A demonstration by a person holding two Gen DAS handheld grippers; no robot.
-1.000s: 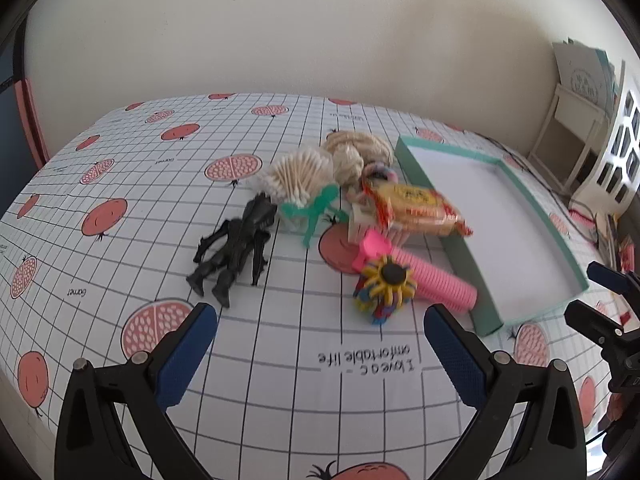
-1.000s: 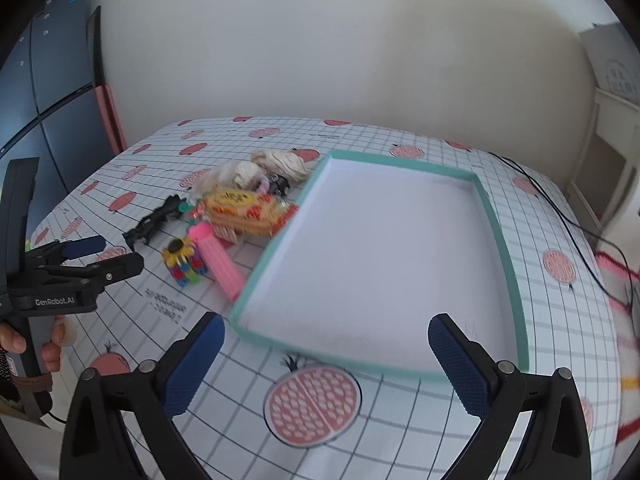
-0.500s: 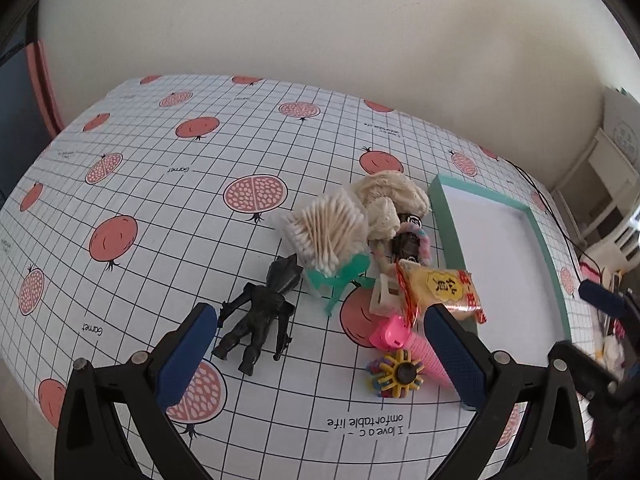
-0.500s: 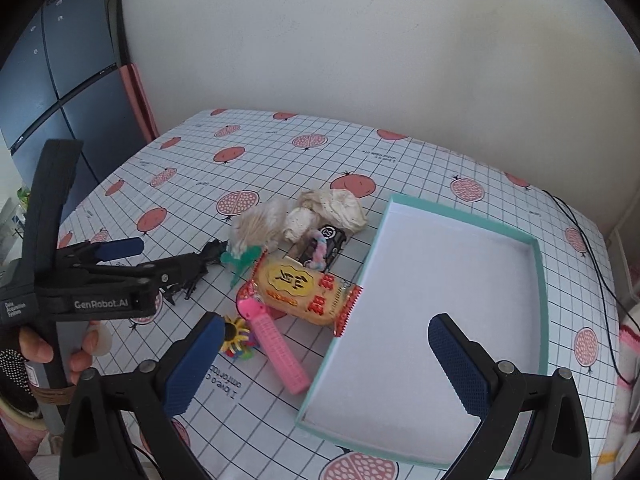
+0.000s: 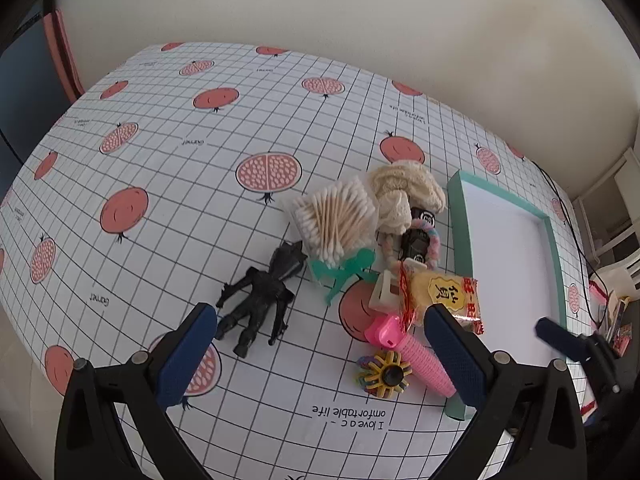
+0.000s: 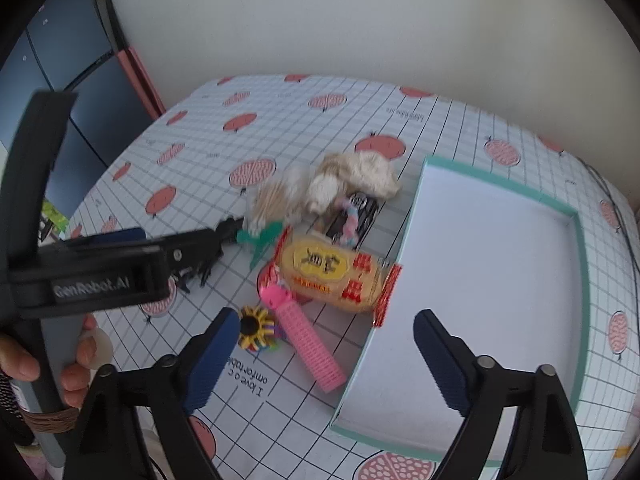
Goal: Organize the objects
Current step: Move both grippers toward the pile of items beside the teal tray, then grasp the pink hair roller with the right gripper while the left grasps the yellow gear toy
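The snack packet (image 6: 334,276) lies flat on the counter (image 5: 168,184), its long axis across the right wrist view, and its right end with the red crimped edge overlaps the left wall of the teal tray (image 6: 576,216). All the other things are in one cluster to the left of this tray. The pink hair roller (image 6: 308,338) lies just below the packet, its long axis slanted, with the capped end toward the packet and the other end toward the tray's near corner. Beside the roller is a yellow flower-shaped toy (image 6: 256,328). Farther from the tray are a bag of cotton swabs (image 5: 334,220), a cream cloth (image 5: 404,192), a green figure (image 5: 344,272) and a black action figure (image 5: 260,300), which lies with its head toward the swabs.

The right claw (image 6: 322,360) hangs above the roller and the tray's edge; its jaws have just been closing but stand apart, nothing pressed between them. The left claw (image 5: 320,352) is also apart, and holds nothing.

The counter has a white grid cloth with pomegranates. Behind it is a plain cream wall (image 5: 320,20).
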